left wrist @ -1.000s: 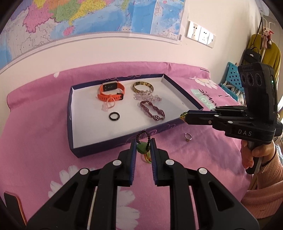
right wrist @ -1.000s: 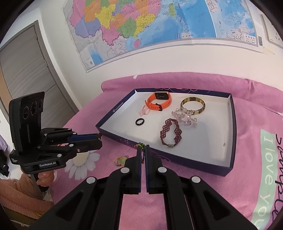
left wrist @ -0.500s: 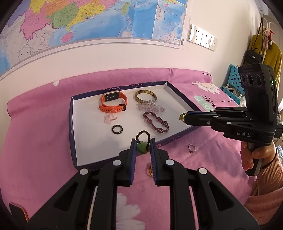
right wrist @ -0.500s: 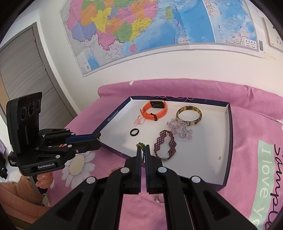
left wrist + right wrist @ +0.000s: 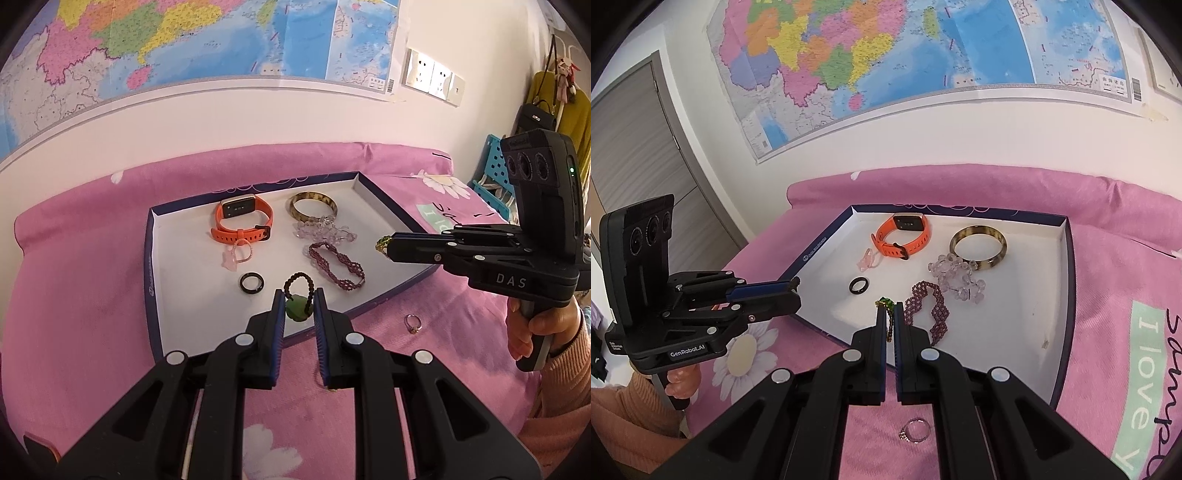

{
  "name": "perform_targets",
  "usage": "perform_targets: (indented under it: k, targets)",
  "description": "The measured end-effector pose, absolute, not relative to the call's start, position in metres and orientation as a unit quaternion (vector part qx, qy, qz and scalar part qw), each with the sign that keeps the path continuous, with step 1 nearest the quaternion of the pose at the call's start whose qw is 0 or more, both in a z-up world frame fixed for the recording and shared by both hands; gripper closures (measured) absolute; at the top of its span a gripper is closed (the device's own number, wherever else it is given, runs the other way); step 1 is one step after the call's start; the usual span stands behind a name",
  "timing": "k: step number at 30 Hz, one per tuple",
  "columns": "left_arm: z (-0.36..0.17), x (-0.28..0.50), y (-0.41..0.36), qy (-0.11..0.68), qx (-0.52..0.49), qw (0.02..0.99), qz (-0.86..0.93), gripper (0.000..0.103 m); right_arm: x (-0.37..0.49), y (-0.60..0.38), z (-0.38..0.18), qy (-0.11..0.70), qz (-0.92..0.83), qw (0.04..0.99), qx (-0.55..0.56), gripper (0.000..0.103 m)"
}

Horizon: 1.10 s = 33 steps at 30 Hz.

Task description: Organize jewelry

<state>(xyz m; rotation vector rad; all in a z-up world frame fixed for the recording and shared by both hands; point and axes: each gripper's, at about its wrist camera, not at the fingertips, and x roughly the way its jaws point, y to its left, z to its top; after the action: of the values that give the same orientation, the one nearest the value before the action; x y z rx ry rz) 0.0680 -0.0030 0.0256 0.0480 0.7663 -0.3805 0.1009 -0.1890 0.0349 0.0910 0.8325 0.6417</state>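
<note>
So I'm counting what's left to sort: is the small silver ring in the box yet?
Out. The silver ring lies on the pink bedspread, just outside the box's near wall.

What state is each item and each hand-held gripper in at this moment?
Left hand-held gripper: shut on the green pendant bracelet, held over the tray.
Right hand-held gripper: shut on a gold chain with green bead.
Tray: open, no lid.
Orange watch: in tray, strap buckled.
Amber bangle, black ring, maroon bracelet: lying flat in tray.
Small ring: outside the tray, on the pink cloth.
</note>
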Motion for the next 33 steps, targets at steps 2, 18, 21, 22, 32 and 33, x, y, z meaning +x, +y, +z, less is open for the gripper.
perform_targets:
  k: [2, 18, 21, 22, 32, 33]
  targets:
    - [0.025, 0.07, -0.003, 0.373, 0.023, 0.909, -0.184, 0.087, 0.102, -0.189, 0.034, 0.399, 0.307, 0.863, 0.045, 0.101]
    - [0.022, 0.085, -0.003, 0.377, 0.025, 0.909, -0.176, 0.087, 0.114, -0.188, 0.032, 0.405, 0.301, 0.863, 0.042, 0.101]
    - [0.021, 0.087, -0.004, 0.379, 0.026, 0.908, -0.175, 0.087, 0.116, -0.188, 0.03, 0.407, 0.299, 0.862, 0.041, 0.101]
    - [0.021, 0.088, -0.004, 0.38, 0.026, 0.908, -0.175, 0.087, 0.117, -0.187, 0.03, 0.408, 0.299, 0.862, 0.041, 0.101]
    - [0.017, 0.093, -0.005, 0.385, 0.026, 0.906, -0.172, 0.087, 0.125, -0.185, 0.029, 0.412, 0.295, 0.861, 0.037, 0.101]
    - [0.017, 0.094, -0.005, 0.386, 0.026, 0.906, -0.172, 0.087, 0.125, -0.185, 0.029, 0.413, 0.294, 0.861, 0.036, 0.101]
